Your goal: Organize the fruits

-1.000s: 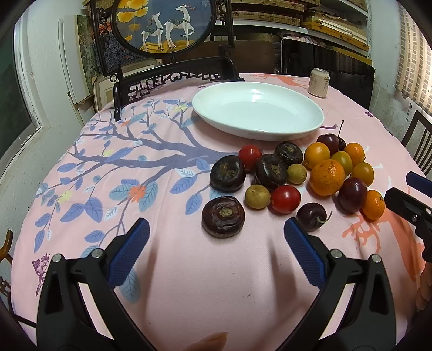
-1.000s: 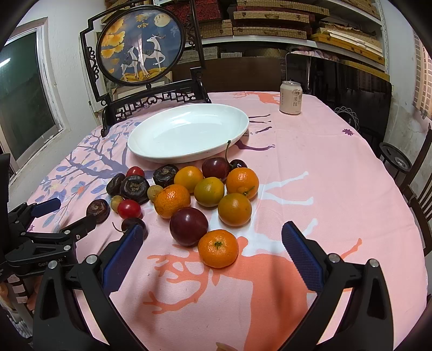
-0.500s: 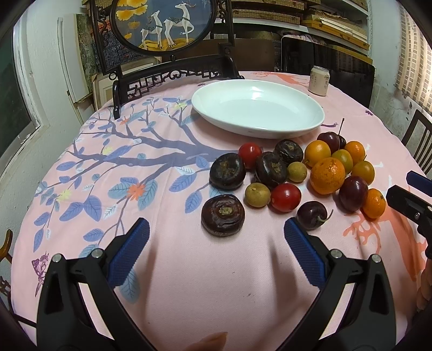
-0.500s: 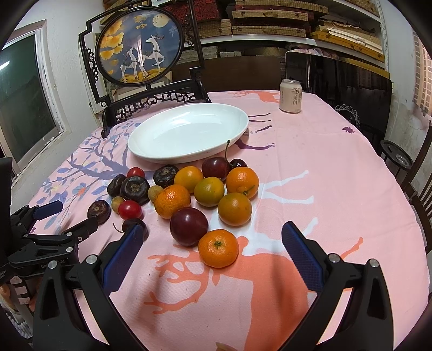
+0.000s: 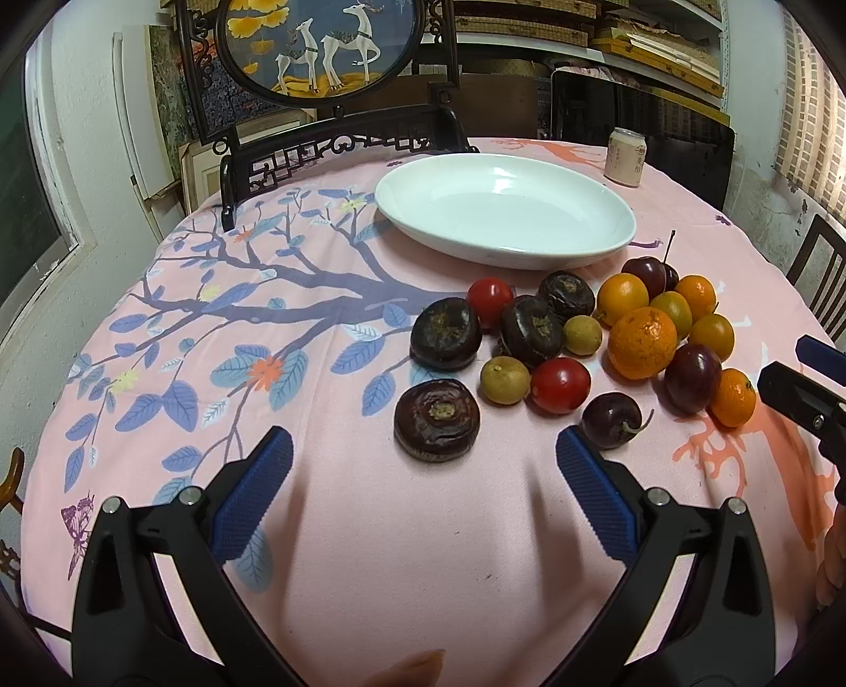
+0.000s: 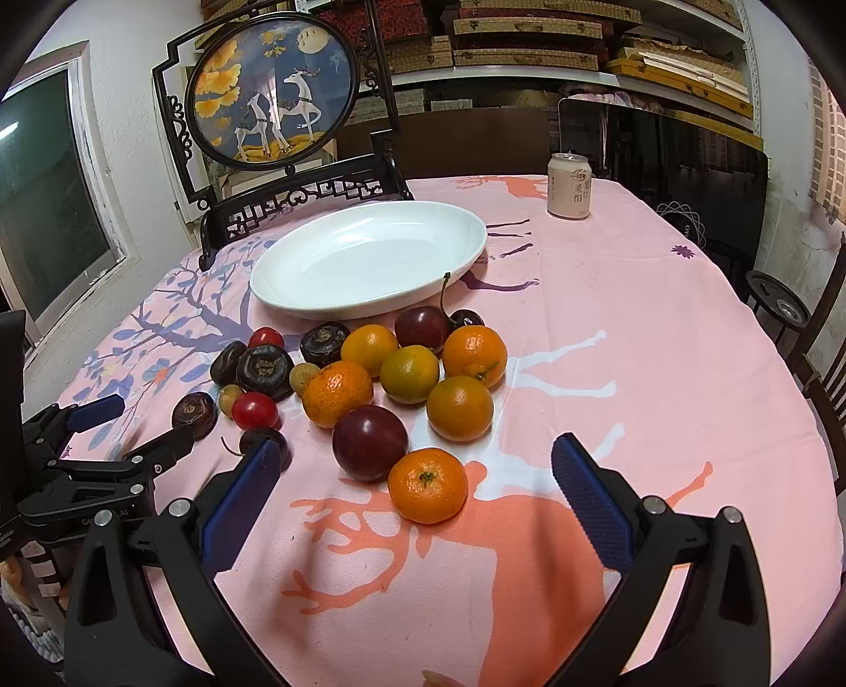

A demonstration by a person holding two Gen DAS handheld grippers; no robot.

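A heap of fruit lies on the pink tablecloth in front of an empty white plate (image 5: 502, 211) (image 6: 370, 259). The heap holds dark water chestnuts, red tomatoes, small green-brown fruits, purple plums, cherries and oranges. My left gripper (image 5: 423, 475) is open and empty, just short of the nearest water chestnut (image 5: 437, 419). My right gripper (image 6: 412, 483) is open and empty, with the nearest orange (image 6: 428, 485) between its fingers' line and a plum (image 6: 370, 441) just beyond. The left gripper also shows in the right wrist view (image 6: 121, 430), and the right gripper's fingers (image 5: 809, 386) show in the left wrist view.
A drink can (image 6: 568, 185) (image 5: 625, 157) stands at the far right of the table. A dark carved stand with a round deer picture (image 6: 269, 105) (image 5: 317, 42) stands behind the plate. Chairs and shelves surround the table.
Both grippers have crept slightly forward toward the fruit. Both stay open and empty. No fruit has moved.
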